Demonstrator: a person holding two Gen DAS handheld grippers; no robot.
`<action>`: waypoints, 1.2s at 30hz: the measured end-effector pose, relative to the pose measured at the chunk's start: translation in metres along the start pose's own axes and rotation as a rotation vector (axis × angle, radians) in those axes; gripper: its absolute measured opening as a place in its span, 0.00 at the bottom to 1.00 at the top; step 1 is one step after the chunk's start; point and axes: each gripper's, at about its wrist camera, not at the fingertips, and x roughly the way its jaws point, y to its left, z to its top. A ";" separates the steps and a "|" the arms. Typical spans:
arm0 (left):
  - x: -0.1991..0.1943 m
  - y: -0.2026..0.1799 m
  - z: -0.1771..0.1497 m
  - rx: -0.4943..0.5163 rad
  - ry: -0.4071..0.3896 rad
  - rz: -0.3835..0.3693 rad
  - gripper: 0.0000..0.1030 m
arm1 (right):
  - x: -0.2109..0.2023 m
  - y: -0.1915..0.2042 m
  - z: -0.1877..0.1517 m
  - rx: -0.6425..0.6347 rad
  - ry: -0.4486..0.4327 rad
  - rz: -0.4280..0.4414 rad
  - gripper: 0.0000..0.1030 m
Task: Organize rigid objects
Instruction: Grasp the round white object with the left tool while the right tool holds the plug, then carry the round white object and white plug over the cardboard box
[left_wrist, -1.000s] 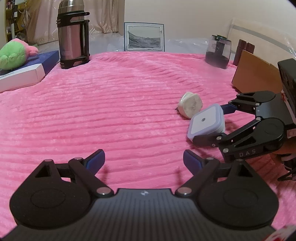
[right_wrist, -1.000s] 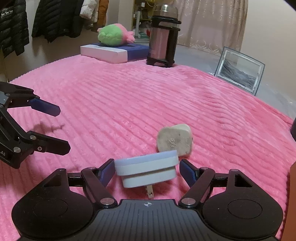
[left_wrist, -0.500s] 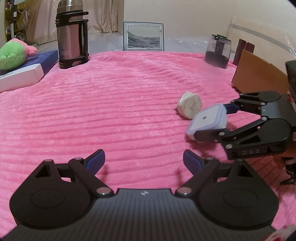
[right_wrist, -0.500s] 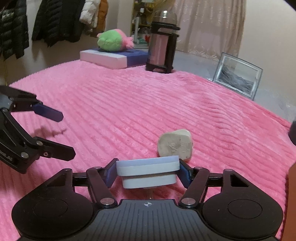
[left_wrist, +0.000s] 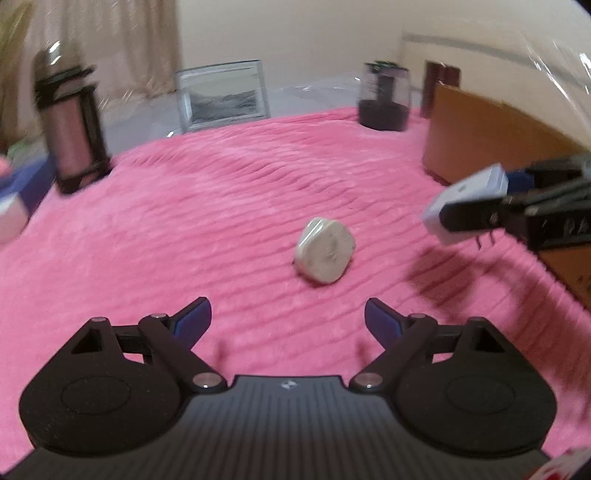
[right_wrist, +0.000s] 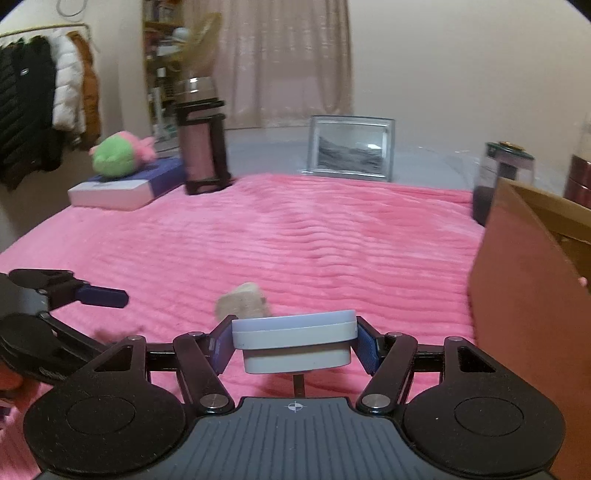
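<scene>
My right gripper (right_wrist: 294, 345) is shut on a pale lavender wall plug adapter (right_wrist: 295, 345) and holds it above the pink blanket; its metal prongs point down. In the left wrist view the adapter (left_wrist: 467, 201) shows at the right, lifted beside the cardboard box (left_wrist: 491, 144). A cream-coloured plug (left_wrist: 325, 250) lies on the blanket just ahead of my left gripper (left_wrist: 287, 319), which is open and empty. The cream plug also shows in the right wrist view (right_wrist: 242, 301), partly behind the adapter.
The open cardboard box (right_wrist: 528, 280) stands at the right. A thermos (right_wrist: 201, 136), a picture frame (right_wrist: 351, 147), a dark jar (right_wrist: 500, 177), and a flat box with a green plush toy (right_wrist: 118, 155) line the blanket's far edge.
My right gripper has lifted the adapter off the blanket and swung it right, toward the cardboard box. My left gripper has moved forward and right, closer to the cream plug.
</scene>
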 end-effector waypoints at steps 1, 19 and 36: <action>0.005 -0.002 0.003 0.022 -0.005 -0.002 0.81 | -0.001 -0.002 0.002 0.006 -0.002 -0.008 0.60; 0.073 -0.054 0.022 0.312 -0.006 0.077 0.42 | -0.002 -0.016 0.009 0.046 -0.022 -0.060 0.60; 0.020 -0.016 0.026 -0.104 0.042 -0.080 0.41 | -0.033 -0.008 0.027 0.069 -0.060 0.004 0.60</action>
